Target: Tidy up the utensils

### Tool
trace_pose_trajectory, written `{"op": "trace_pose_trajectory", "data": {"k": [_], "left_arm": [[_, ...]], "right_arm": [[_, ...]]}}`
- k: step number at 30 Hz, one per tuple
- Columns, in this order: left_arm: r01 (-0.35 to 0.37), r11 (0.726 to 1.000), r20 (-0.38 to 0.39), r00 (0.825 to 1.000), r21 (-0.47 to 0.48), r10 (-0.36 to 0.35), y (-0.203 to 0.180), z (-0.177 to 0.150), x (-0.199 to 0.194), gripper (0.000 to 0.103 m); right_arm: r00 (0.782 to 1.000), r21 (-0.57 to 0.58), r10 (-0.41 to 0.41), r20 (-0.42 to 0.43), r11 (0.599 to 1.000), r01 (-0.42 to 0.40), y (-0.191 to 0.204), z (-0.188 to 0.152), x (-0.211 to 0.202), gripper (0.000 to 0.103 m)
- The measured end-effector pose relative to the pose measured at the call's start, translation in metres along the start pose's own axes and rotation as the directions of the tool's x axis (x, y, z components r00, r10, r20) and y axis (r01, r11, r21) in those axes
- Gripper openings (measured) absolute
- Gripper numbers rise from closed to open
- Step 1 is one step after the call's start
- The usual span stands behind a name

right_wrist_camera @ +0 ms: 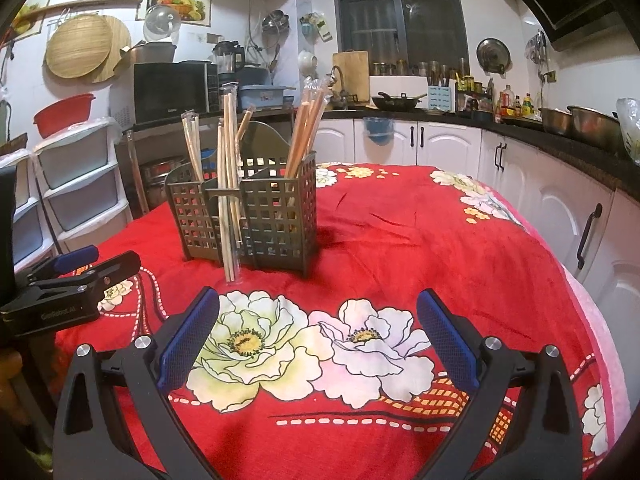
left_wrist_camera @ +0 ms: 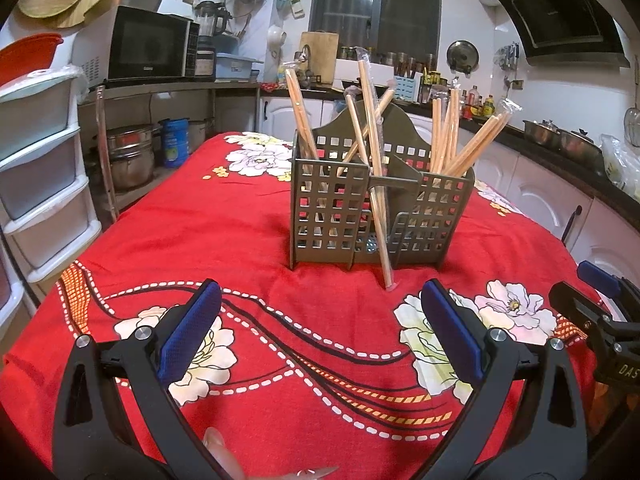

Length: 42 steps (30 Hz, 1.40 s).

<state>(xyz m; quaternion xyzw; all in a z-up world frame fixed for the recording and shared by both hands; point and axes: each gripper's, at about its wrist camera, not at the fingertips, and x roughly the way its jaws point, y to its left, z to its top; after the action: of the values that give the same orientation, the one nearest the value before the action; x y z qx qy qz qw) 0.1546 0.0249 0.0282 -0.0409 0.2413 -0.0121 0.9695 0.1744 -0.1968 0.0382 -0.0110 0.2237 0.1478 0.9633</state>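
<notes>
Wooden chopsticks [left_wrist_camera: 370, 120] are held in a grey caddy [left_wrist_camera: 380, 216] mid-worktop [left_wrist_camera: 248, 240]; both the left gripper [left_wrist_camera: 320, 332] and right gripper [right_wrist_camera: 318, 332] are kept with jaws open, empty.

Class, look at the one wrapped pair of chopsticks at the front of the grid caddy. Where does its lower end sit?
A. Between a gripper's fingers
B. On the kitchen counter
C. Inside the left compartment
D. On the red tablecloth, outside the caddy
D: the wrapped pair of chopsticks leans against the caddy, its foot on the tablecloth in front, both grippers open and empty.
</notes>
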Motion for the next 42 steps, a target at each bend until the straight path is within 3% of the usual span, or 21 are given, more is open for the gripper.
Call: {"op": "trace_pose_trajectory", "data": {"k": [42], "left_arm": [[-0.019,1.000,0.001,1.000,-0.001,0.019,0.0023,0.0010,-0.0041,0.092]], "right_arm": [[1.000,0.008,0.001,-0.001,1.000,-0.001,-0.0005,-0.0002,-0.0010,0.096]]}}
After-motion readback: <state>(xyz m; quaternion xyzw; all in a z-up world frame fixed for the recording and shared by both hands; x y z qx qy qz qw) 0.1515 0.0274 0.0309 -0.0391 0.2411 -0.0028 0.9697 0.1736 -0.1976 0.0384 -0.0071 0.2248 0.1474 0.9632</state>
